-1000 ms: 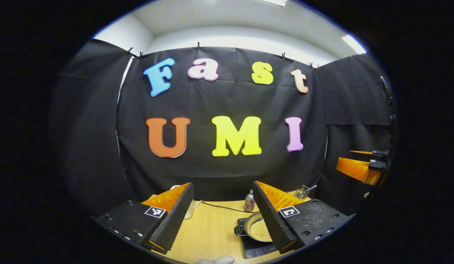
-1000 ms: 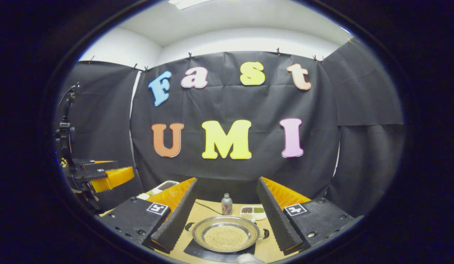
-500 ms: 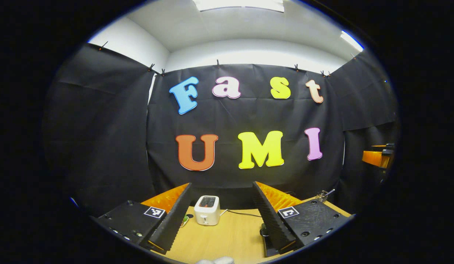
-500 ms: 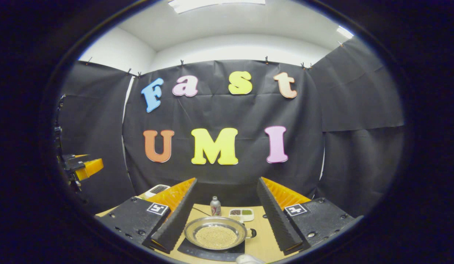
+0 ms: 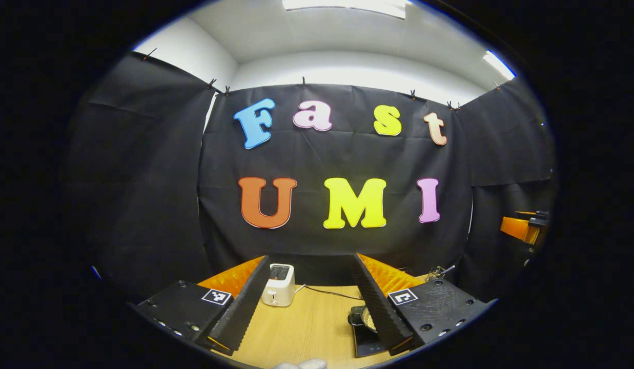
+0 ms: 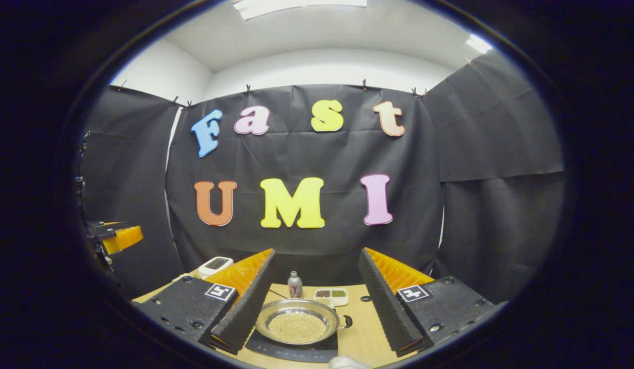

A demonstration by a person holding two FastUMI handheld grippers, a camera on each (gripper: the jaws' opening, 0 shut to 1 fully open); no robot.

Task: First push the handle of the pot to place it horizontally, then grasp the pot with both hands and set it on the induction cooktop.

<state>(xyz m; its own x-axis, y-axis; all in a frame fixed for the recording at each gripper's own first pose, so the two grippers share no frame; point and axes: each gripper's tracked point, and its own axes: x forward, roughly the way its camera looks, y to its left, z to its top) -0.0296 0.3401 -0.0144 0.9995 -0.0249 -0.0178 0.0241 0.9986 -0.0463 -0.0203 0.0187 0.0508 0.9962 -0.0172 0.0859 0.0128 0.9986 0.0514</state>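
Observation:
The steel pot [image 6: 296, 326], filled with small pale beads, sits on the black induction cooktop [image 6: 275, 351]. One dark side handle [image 6: 346, 322] points right. My right gripper [image 6: 317, 254] hovers above and in front of the pot, open and holding nothing. In the left gripper view, part of the pot [image 5: 368, 319] and the cooktop [image 5: 364, 342] peek out behind the right finger. My left gripper [image 5: 310, 259] is open over the bare wooden table [image 5: 301, 328], left of the cooktop. Each gripper shows far off in the other's view: the right gripper [image 5: 522, 228] and the left gripper [image 6: 116, 238].
A white toaster [image 5: 279, 285] stands at the back of the table with a cable [image 5: 327, 293] running right. A wire utensil holder [image 5: 438, 272] is at the back right. Behind the pot stand a can [image 6: 294, 285] and a small compartment tray [image 6: 331, 295].
The left gripper view swung left off the pot, then partly back; pot and cooktop edge show again. In the right gripper view the pot has drifted slightly left. Both grippers stay open.

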